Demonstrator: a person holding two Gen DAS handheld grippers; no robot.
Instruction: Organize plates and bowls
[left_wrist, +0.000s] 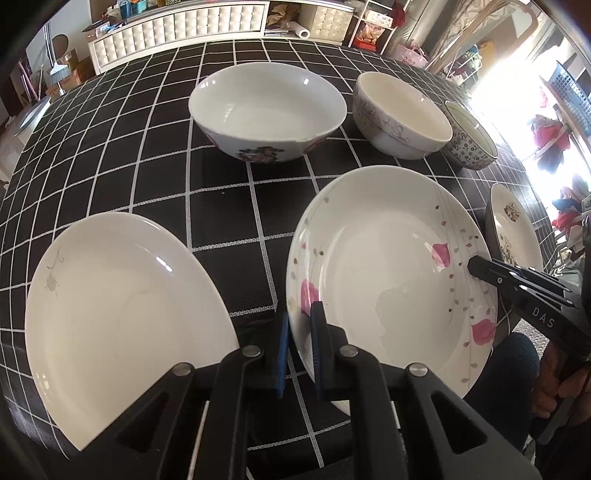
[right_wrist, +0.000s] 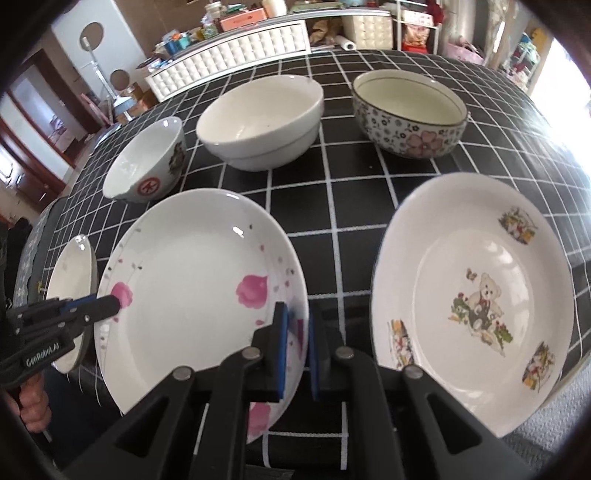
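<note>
Clamped at 2 opposite rims, by left gripper (left_wrist: 300, 332) and right gripper (right_wrist: 297, 332), both narrowed onto pink-flowered plate (left_wrist: 384, 266), probably to lift it level from checked tablecloth (left_wrist: 221, 206) between plain plate (left_wrist: 122, 314) and teddy-bear plate (right_wrist: 476, 295).

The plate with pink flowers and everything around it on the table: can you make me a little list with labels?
held plate: white ceramic plate with pink flowers, gripped at opposite rims
left gripper: shut on its rim
right gripper: shut on its rim
plate on left: plain white plate
plate on right: white teddy-bear plate
bowls behind: three
table: black cloth with white grid
</note>
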